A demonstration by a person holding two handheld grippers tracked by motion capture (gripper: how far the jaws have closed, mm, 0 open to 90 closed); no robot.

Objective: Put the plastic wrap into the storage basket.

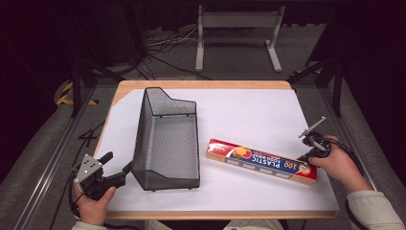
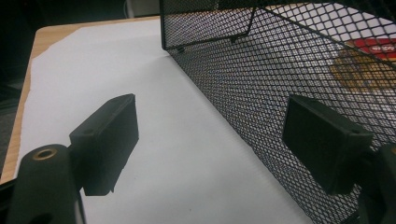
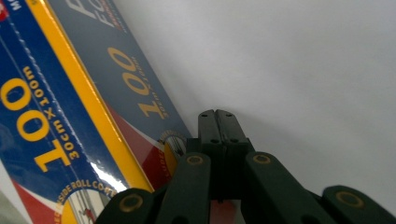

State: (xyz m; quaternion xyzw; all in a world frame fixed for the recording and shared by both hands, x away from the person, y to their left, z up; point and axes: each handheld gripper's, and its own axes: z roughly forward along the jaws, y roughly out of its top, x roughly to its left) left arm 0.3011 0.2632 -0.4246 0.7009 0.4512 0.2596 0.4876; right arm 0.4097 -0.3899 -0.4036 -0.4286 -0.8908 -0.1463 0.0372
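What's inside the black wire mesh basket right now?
The black wire mesh basket looks empty: only its mesh floor shows from above. The blue plastic wrap box lies outside, beside it. Nothing inside seems hidden.

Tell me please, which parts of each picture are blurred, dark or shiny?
High view: dark surroundings, the white table sheet evenly lit. Left gripper view: the black wire-mesh basket is sharp, the red box behind it blurred. Right gripper view: soft glare on the long blue-and-red plastic-wrap box; sheet featureless.

mesh basket (image 1: pixel 167 141) blocks centre-left | wrap box (image 1: pixel 261 161) blocks right | far sheet (image 1: pixel 249 112) open
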